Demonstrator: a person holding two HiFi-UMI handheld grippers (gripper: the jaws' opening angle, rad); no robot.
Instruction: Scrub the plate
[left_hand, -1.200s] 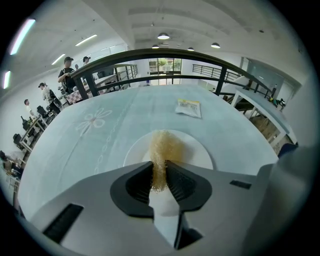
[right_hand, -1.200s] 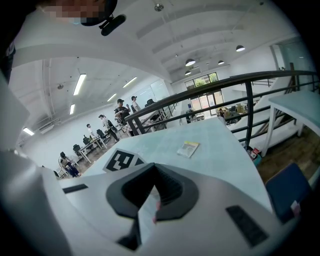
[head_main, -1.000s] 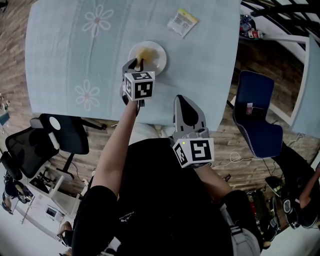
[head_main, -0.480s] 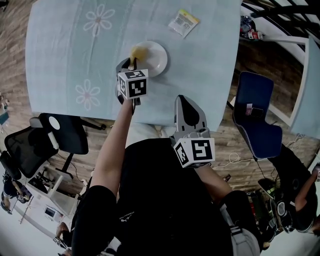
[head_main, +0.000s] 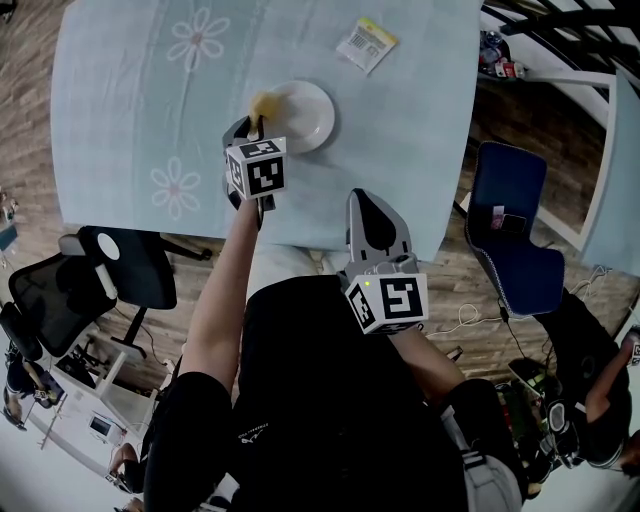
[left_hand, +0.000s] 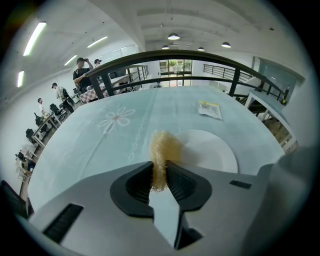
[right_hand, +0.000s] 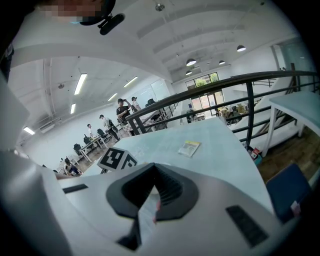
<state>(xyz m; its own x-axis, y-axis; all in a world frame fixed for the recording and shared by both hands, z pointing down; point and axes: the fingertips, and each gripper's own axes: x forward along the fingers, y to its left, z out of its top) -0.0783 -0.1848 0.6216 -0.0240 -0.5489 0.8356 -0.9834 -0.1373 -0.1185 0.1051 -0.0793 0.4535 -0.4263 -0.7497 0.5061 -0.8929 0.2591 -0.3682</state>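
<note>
Yellow fibrous scrubber (head_main: 264, 103), pinched in the left gripper (head_main: 252, 127), is sitting at the left rim of the round white plate (head_main: 312, 118); the right gripper (head_main: 372, 212) is hovering closed, empty, farther off.

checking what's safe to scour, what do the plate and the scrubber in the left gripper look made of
Plate: white, smooth, slightly glossy, likely glazed ceramic, though melamine can't be ruled out.
Scrubber: pale yellow, fuzzy open tangle of fibres, probably a plastic or plant-fibre mesh pad; it squashes between the left gripper's jaws.
</note>
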